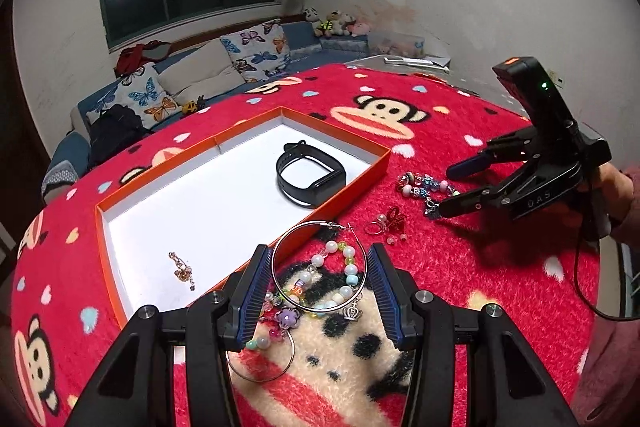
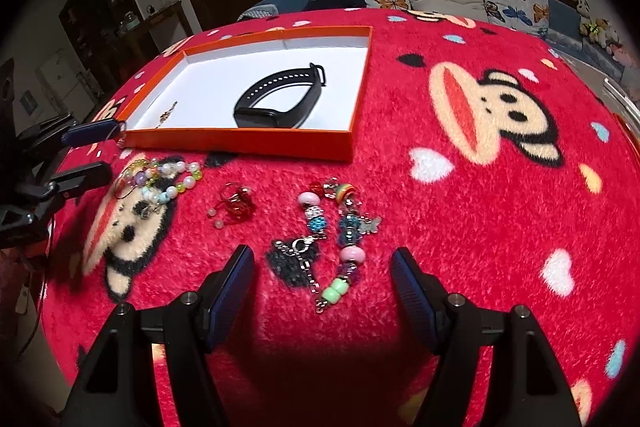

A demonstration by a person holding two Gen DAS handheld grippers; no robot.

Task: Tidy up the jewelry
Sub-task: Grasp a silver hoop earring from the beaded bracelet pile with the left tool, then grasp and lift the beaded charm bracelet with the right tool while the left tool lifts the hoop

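My left gripper (image 1: 319, 251) is shut on a large silver hoop earring (image 1: 276, 267), which spans the gap between its pads just above the blanket. Under it lie a pastel bead bracelet (image 1: 350, 273) and a second hoop (image 1: 260, 377). The orange box (image 1: 360, 183) beside it holds a black fitness band (image 1: 310, 179) and a thin gold chain (image 1: 182, 271). My right gripper (image 2: 324, 255) stands open over a blue and pink charm bracelet (image 2: 344, 227), not touching it. A red ring with small pearls (image 2: 236, 207) lies between the two bracelets.
A red fleece blanket with monkey faces (image 2: 480, 155) covers the whole table. A hand in a pink sleeve (image 1: 620, 203) holds the right gripper (image 1: 445, 191), and its cable (image 1: 580, 287) hangs off the right edge. A sofa with butterfly cushions (image 1: 256, 51) stands behind.
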